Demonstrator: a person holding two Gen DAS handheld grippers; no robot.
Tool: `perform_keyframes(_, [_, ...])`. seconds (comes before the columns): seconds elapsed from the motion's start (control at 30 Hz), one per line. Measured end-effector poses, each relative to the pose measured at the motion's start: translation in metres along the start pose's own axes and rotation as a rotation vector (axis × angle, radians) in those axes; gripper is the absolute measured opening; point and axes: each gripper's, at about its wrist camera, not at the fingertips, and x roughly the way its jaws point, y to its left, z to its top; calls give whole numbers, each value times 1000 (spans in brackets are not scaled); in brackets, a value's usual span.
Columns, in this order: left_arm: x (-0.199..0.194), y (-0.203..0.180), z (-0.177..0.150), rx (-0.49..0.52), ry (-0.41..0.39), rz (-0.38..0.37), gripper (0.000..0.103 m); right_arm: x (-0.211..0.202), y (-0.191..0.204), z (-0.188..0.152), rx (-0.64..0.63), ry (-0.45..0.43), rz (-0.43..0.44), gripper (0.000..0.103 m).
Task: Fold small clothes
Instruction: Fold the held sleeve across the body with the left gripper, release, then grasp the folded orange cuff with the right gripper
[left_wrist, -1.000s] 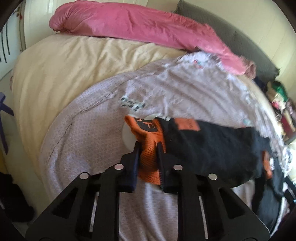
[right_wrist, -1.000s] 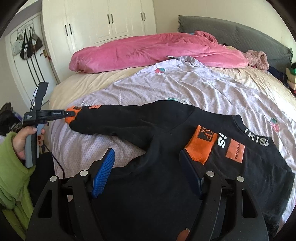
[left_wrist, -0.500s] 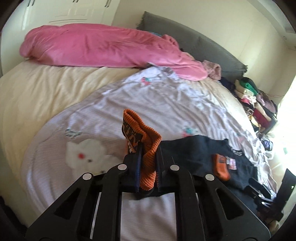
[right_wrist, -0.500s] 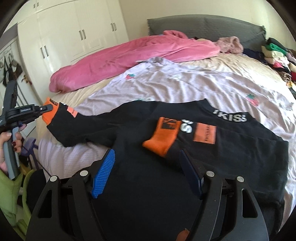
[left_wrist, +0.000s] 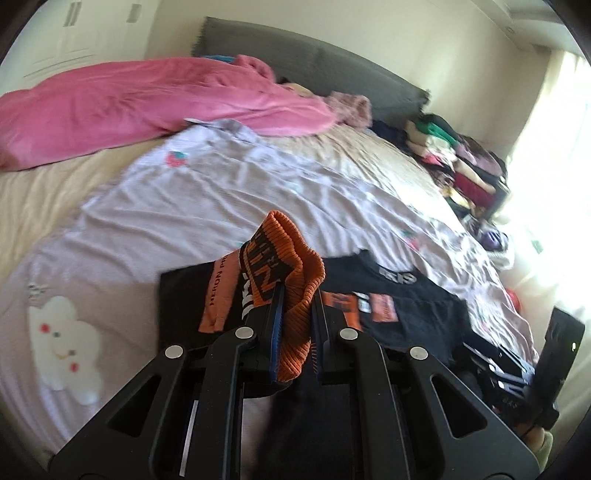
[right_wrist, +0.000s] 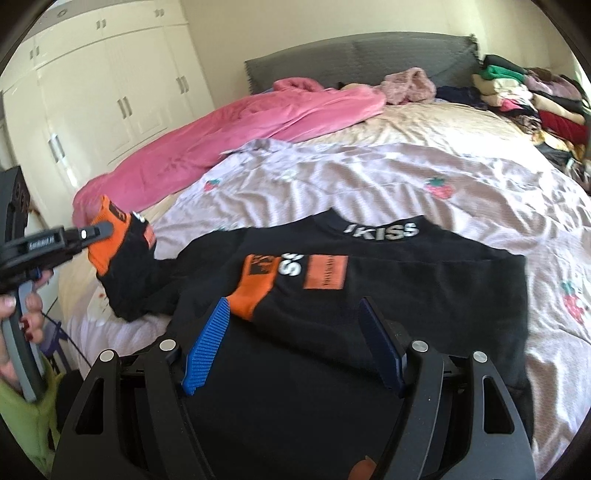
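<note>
left claw (left_wrist: 297, 325) is clamped tight on the orange ribbed cuff (left_wrist: 291, 266) of the black sweatshirt (right_wrist: 369, 295), and the cuff stands up between the two pads, lifted off the bed (right_wrist: 461, 125). from the right wrist camera that same claw (right_wrist: 105, 230) shows at the far left, with the sleeve (right_wrist: 129, 280) hanging from it in a dark bunch down to the sheet, and a hand (right_wrist: 26, 314) with red nails wrapped round its grey handle.

right claw (right_wrist: 295, 343) is spread wide, blue pads well apart, poised over the near part of the sweatshirt's body with nothing pinched between them. whether the pads touch the cloth, can't tell.

the sweatshirt lies mostly flat on the pale lilac strawberry-print sheet (right_wrist: 369, 177), collar to the far side with white lettering on it. the other sleeve is folded across the chest, its orange cuff (right_wrist: 253, 291) lying on the black fabric just left of an orange patch (right_wrist: 325, 273).

beyond, a pink duvet (right_wrist: 240, 125) is heaped across the far left of the bed, against the grey headboard (right_wrist: 369, 55). a stack of folded clothes (right_wrist: 535, 96) sits at the far right. white wardrobe doors (right_wrist: 110, 85) fill the wall on the left.
</note>
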Motion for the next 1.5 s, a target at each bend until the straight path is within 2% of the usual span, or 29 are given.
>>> perform_keyframes(0.27, [33,-49,-19,85,83,-74,6,-20,-35,4,68,-42,-108,71])
perform_keyframes(0.4, [48,-65,-29,113,129,-100,7,-24,-44,4,95,-53,-109,71])
perform_keyframes(0.57, [56,-71,-36,104,171,-150,14,-22,-43,3,94,-41,-94,71])
perform_keyframes(0.67, [57,-68,-37,102,167,-139,17,-14,-39,1,93,-14,-48,71])
perform_keyframes(0.87, [56,-56,-35,108,155,-87,32,12,-18,-7,73,69,45,71])
perform_keyframes(0.93, [55,-51,-33,108,142,-61,40,22,-8,-11,67,101,92,71])
perform_keyframes(1.1, [54,-34,-30,127,118,32,53,45,13,-24,55,177,182,71])
perform_keyframes(1.23, [53,-21,-30,120,117,54,63,63,29,-33,27,234,198,71])
perform_keyframes(1.5, [50,-6,-30,109,92,59,64,83,38,-36,20,275,234,71])
